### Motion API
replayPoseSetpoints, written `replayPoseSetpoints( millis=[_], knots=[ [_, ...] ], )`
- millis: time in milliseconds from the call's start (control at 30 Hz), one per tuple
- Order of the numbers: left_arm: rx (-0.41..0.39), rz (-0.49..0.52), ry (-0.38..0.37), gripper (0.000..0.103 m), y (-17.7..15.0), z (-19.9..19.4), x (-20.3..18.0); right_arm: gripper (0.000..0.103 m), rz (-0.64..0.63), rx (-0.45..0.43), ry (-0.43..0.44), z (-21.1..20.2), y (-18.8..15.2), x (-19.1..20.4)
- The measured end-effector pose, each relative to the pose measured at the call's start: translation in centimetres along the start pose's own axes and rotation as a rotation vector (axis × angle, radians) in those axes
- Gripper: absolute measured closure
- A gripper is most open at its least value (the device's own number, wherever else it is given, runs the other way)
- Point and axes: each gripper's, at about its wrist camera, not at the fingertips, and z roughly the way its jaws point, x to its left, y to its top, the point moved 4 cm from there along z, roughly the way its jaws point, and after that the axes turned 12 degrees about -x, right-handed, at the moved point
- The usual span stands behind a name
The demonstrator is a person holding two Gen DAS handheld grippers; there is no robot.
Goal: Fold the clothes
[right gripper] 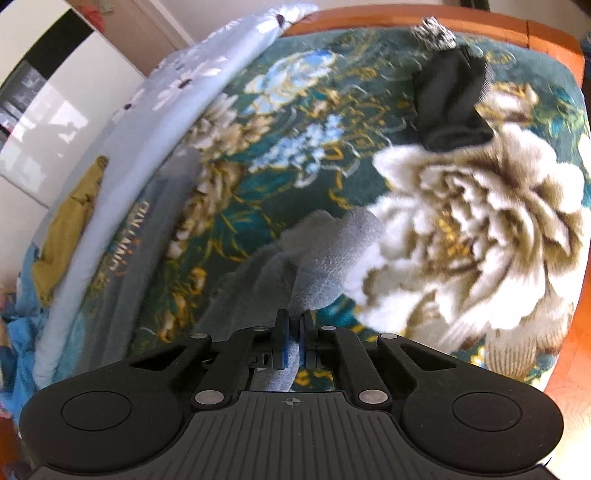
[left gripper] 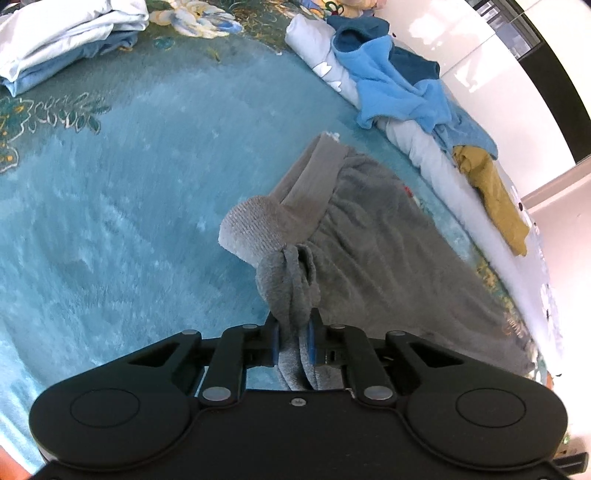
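While most of both views is filled by the teal floral blanket (left gripper: 110, 192), the grey garment (left gripper: 369, 236) is seen spread over its right part in the left wrist view, just beside a rolled pale blue quilt (left gripper: 417, 147) along the blanket's edge. Over that quilt a bright blue fleece (left gripper: 399, 88) and a mustard cloth (left gripper: 495, 195) are draped, the two almost touching. A folded pile of pale blue laundry (left gripper: 62, 40) is set at the far left corner, well apart from the grey garment. In the right wrist view a black sock (right gripper: 450, 99) is laid near the blanket's far edge, beside the orange wooden frame (right gripper: 546, 33), with a small patterned bundle (right gripper: 436, 35) touching its far end. A bunched ribbed cuff of the grey garment is pinched between the blue pads of the left gripper (left gripper: 294, 341), its jaws pressed onto the cloth. Another grey fold is clamped in the right gripper (right gripper: 294, 345), the jaws nearly together with the fabric between them and raised off the blanket's large cream flower (right gripper: 480, 221).
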Motion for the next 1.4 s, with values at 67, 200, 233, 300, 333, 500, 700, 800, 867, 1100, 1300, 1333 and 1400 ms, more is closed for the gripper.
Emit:
replayPoseSetpoints(
  millis=[67, 200, 233, 300, 333, 500, 700, 800, 867, 1100, 1300, 1333, 1400],
  knots=[
    [0.005, 0.004, -0.002, 0.092, 0.7, -0.3, -0.5, 0.099, -0.002, -0.012, 0.011, -0.4, 0.5, 0.8],
    [0.007, 0.028, -0.011, 0.092, 2.0, -0.5, -1.8, 0.099, -0.010, -0.035, 0.044, -0.7, 1.9, 2.8],
    [0.001, 0.032, -0.016, 0.092, 2.3, -0.6, -2.2, 0.099, -0.015, -0.040, 0.054, -0.7, 2.3, 3.3],
    [-0.013, 0.023, -0.015, 0.092, 2.7, -0.3, -2.8, 0.099, -0.022, -0.047, 0.072, -0.1, 3.2, 4.3],
    [-0.021, 0.014, -0.012, 0.092, 2.9, -0.1, -3.1, 0.099, -0.020, -0.049, 0.078, 0.2, 3.5, 4.6],
    [-0.027, -0.033, 0.013, 0.092, 3.9, 1.2, -4.6, 0.099, -0.017, -0.052, 0.098, 2.8, 5.1, 6.8],
    [-0.036, -0.068, 0.035, 0.092, 6.2, 3.5, -7.2, 0.099, -0.039, -0.045, 0.140, 7.0, 7.7, 11.0],
    [-0.052, -0.077, 0.055, 0.091, 7.3, 5.2, -8.6, 0.099, -0.063, -0.038, 0.160, 9.6, 9.0, 13.5],
    [-0.062, -0.087, 0.071, 0.091, 8.0, 6.5, -9.6, 0.099, -0.086, -0.024, 0.171, 11.6, 9.6, 15.3],
    [-0.076, -0.135, 0.133, 0.091, 10.3, 11.7, -11.3, 0.099, -0.155, 0.028, 0.187, 18.9, 10.2, 21.2],
    [-0.081, -0.183, 0.186, 0.091, 11.1, 15.9, -11.0, 0.099, -0.206, 0.073, 0.167, 24.3, 9.2, 24.2],
    [-0.081, -0.191, 0.191, 0.091, 11.2, 16.5, -10.9, 0.099, -0.212, 0.080, 0.164, 24.9, 9.0, 24.4],
    [-0.076, -0.189, 0.209, 0.090, 11.1, 17.7, -10.7, 0.099, -0.225, 0.095, 0.159, 26.2, 8.5, 24.7]
  ],
)
